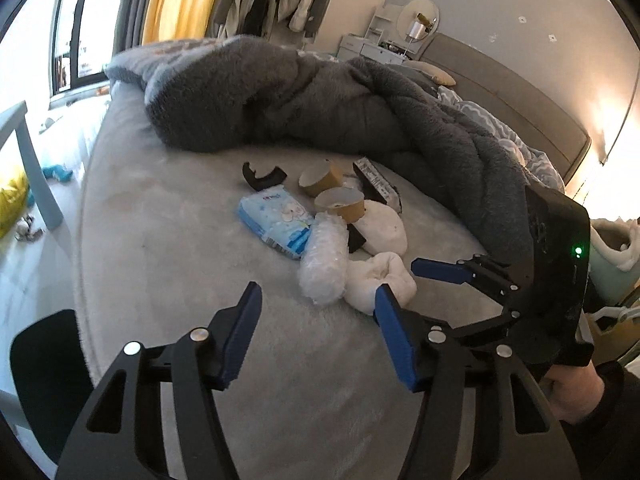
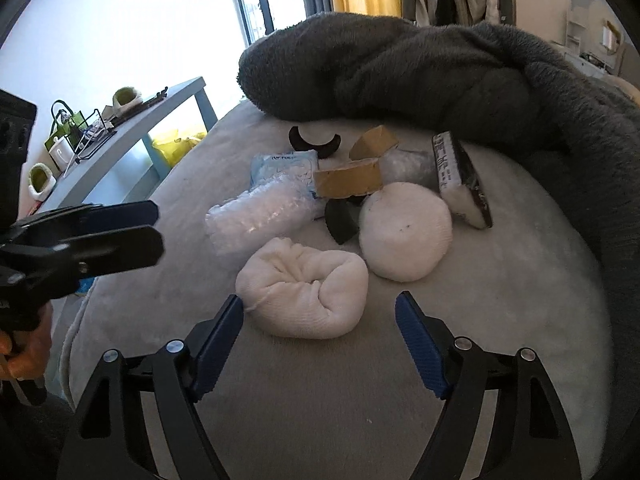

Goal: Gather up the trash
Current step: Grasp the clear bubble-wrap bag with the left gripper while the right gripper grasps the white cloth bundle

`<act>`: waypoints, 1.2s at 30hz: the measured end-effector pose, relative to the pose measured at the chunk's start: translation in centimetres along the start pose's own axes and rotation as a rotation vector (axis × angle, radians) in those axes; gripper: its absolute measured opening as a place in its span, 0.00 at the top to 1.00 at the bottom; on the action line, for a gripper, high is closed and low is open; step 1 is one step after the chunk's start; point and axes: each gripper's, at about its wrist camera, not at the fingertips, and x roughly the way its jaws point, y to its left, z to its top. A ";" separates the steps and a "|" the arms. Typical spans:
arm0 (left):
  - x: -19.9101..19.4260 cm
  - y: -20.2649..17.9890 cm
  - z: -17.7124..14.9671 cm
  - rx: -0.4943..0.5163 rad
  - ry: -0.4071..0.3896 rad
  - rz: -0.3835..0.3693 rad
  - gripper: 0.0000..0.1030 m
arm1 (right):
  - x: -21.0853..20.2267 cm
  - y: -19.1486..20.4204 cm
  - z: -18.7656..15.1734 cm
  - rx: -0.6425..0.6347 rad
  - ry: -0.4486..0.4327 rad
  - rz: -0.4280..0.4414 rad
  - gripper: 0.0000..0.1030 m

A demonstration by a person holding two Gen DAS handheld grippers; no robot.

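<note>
A pile of trash lies on the grey bed (image 1: 168, 264). In it are a blue tissue pack (image 1: 276, 216), a bubble-wrap roll (image 2: 256, 216), two brown paper cups (image 1: 340, 202), two white wads (image 2: 404, 236), a black curved piece (image 2: 314, 142) and a black-and-white box (image 2: 460, 176). My left gripper (image 1: 318, 296) hovers open just short of the bubble wrap (image 1: 324, 264), nothing between its pads. My right gripper (image 2: 320, 302) is open, and the nearer white wad (image 2: 304, 288) lies at its fingertips without touching the pads. Each gripper shows in the other's view, the left (image 2: 158, 226) at the left edge.
A bunched dark grey fleece blanket (image 1: 320, 100) lies behind and to the right of the pile. A blue-grey table (image 2: 132, 128) with small items stands left of the bed, and a black chair (image 1: 48, 368) is at the near left. A hand (image 1: 572, 392) holds the right gripper.
</note>
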 end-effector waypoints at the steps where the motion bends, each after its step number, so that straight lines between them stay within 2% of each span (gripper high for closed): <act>1: 0.5 0.1 0.1 -0.011 0.010 -0.006 0.41 | 0.2 -0.1 0.1 -0.002 0.004 0.007 0.24; 7: 2.0 0.9 0.8 -0.077 0.027 -0.047 0.42 | 0.7 0.3 0.1 -0.035 0.025 0.041 0.24; 11: 3.2 1.9 1.0 -0.150 0.060 -0.073 0.50 | 0.7 -0.2 0.3 -0.027 0.028 0.071 0.23; 16: 4.1 2.8 1.2 -0.231 0.073 -0.125 0.55 | 0.5 0.0 0.0 -0.055 0.032 0.081 0.20; 18: 4.3 2.6 1.2 -0.235 0.077 -0.135 0.60 | 0.7 -0.1 0.0 -0.055 0.037 0.087 0.19; 19: 4.4 2.5 1.3 -0.234 0.081 -0.135 0.65 | 0.7 -0.1 0.0 -0.051 0.037 0.088 0.19; 23: 4.6 2.4 1.3 -0.235 0.081 -0.128 0.68 | 0.9 -0.3 0.3 -0.022 0.043 0.082 0.21; 28: 3.3 2.6 1.6 -0.233 0.041 -0.131 0.68 | 1.1 0.0 0.6 -0.013 0.049 0.074 0.35; 36: -0.3 3.6 2.2 -0.210 -0.040 -0.077 0.68 | 0.2 1.9 2.1 -0.031 0.012 0.073 0.37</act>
